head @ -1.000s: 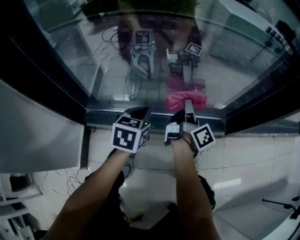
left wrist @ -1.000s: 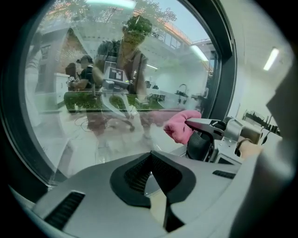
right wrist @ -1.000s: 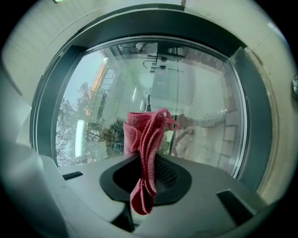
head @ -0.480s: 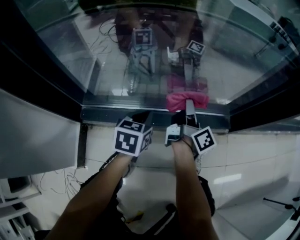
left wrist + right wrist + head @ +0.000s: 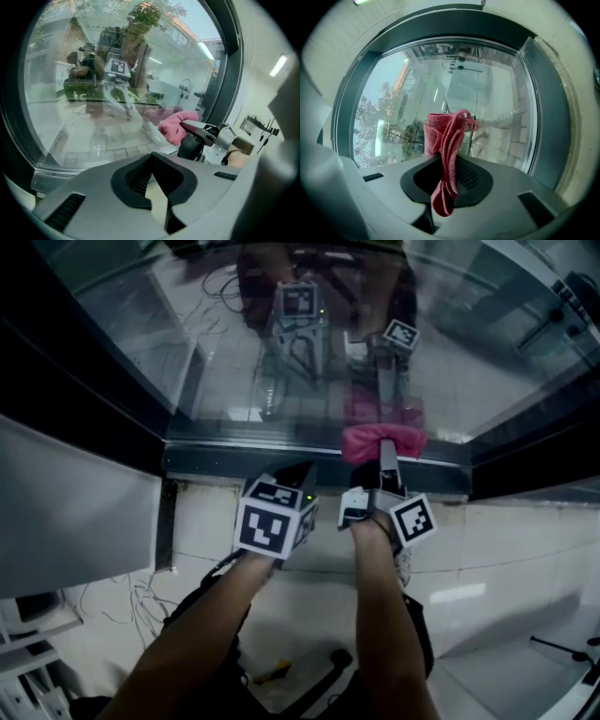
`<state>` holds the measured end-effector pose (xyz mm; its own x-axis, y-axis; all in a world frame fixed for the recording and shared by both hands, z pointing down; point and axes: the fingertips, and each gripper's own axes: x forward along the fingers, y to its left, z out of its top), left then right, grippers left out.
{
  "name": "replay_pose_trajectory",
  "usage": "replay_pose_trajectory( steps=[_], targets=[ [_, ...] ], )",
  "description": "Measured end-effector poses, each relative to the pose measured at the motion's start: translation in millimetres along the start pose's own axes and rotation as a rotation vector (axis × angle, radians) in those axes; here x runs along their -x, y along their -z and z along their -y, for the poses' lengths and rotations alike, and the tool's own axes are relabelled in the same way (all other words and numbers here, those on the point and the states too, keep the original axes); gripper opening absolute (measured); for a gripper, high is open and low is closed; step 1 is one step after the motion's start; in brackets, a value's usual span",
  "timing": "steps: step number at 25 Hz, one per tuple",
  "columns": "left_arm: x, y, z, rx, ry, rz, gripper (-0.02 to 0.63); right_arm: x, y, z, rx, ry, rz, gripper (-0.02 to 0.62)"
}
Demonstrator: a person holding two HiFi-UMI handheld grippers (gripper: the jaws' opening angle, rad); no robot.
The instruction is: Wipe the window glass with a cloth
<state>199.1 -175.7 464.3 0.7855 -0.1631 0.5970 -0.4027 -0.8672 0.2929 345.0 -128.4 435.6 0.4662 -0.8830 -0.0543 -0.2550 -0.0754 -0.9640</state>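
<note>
Pale floor tiles (image 5: 506,540) run up to a large pane of window glass (image 5: 234,362) set in a dark metal frame (image 5: 234,457). The right gripper (image 5: 447,176) has its jaws clamped on a bunched pink cloth (image 5: 445,140). It holds the cloth against the low, far-right part of the pane, just above the bottom rail. The left gripper (image 5: 152,166) sits just to the left, near the rail, its jaws closed together with nothing between them.

Pink-red cloth (image 5: 364,442). Left gripper (image 5: 152,173), right gripper (image 5: 446,180): grey bodies, black inside the jaws, cubes with black-and-white square markers. Window frame (image 5: 234,460) dark grey-black. Floor (image 5: 506,559) pale whitish tiles, thin darker joints.
</note>
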Motion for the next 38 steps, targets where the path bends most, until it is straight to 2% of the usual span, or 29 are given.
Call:
replay_pose_trajectory(
  steps=[4, 10, 13, 20, 29, 38],
  targets=[
    [-1, 5, 1, 0.013, 0.002, -0.007, 0.002, 5, 4, 25, -0.013, 0.050, -0.002, 0.043],
    [-4, 8, -2, 0.026, -0.002, -0.018, 0.003, 6, 9, 43, -0.025, 0.062, -0.004, 0.044],
    [-7, 10, -1, 0.025, -0.002, -0.028, 0.002, 7, 11, 60, -0.031, 0.096, -0.009, 0.044],
    [-12, 19, 2, 0.025, 0.000, -0.061, 0.002, 25, 24, 124, -0.047, 0.285, -0.045, 0.043],
    [-15, 26, 0, 0.036, 0.009, -0.080, 0.002, 34, 27, 158, -0.046, 0.450, -0.061, 0.044],
    [-12, 27, -5, 0.054, -0.016, -0.081, 0.002, 34, 58, 157, -0.063, 0.452, -0.109, 0.044]
  ],
)
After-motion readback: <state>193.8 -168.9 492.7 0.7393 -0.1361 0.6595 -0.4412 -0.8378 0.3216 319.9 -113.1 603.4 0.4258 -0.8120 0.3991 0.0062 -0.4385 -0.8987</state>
